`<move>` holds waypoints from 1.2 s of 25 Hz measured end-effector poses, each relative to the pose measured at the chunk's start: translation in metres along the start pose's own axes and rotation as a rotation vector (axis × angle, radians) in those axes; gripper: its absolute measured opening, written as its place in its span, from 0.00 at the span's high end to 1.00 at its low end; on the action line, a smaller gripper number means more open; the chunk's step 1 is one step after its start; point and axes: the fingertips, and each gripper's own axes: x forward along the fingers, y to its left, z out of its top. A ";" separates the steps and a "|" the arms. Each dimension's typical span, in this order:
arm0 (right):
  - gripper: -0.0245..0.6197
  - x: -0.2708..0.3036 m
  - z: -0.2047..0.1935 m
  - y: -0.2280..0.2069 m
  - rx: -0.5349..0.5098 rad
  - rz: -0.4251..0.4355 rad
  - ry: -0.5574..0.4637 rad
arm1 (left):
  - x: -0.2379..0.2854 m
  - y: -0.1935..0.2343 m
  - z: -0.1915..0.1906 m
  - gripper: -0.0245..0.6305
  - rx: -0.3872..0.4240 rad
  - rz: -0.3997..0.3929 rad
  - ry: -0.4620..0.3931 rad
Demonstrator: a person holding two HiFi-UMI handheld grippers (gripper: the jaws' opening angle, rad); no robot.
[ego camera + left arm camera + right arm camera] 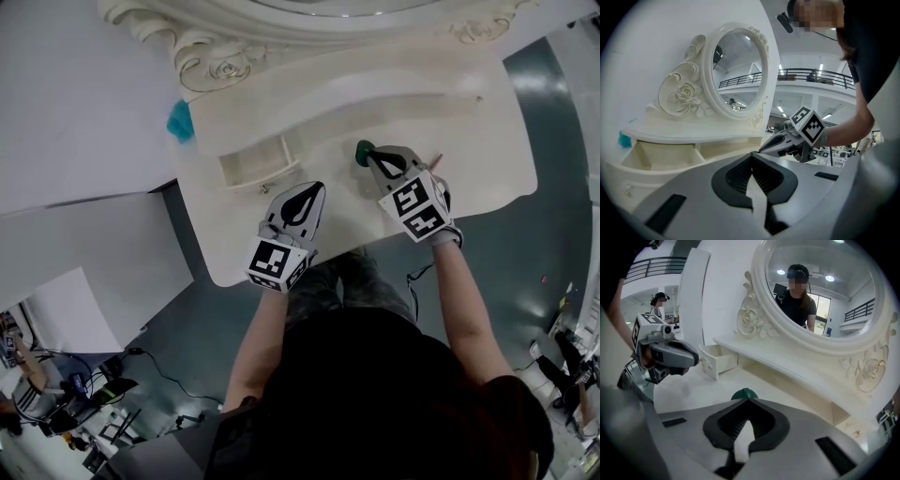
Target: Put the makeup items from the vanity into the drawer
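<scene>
On the white vanity top [487,159], my right gripper [367,154] is shut on a small dark green round makeup item [362,149]. That item pokes out past the closed tips in the right gripper view [744,393]. A small drawer [253,169] stands pulled out at the vanity's left, and it looks empty [661,157]. My left gripper [314,187] hovers over the front of the top, right of the drawer. Its jaws are shut with nothing between them [752,155]. A thin pinkish stick [436,161] lies beside the right gripper.
An oval mirror [738,70] in a carved frame rises behind a raised shelf [787,364]. A teal object [179,122] sits off the vanity's left end. White boards [84,234] lie on the floor at left. The person's legs are at the vanity's front edge.
</scene>
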 end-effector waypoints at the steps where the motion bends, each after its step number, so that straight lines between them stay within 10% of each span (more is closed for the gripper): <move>1: 0.93 -0.002 0.008 0.005 -0.007 0.009 -0.017 | -0.001 0.001 0.001 0.94 -0.001 0.003 -0.003; 30: 0.93 0.065 0.159 0.128 -0.290 0.292 -0.115 | -0.093 0.098 0.003 0.94 -0.076 0.228 -0.079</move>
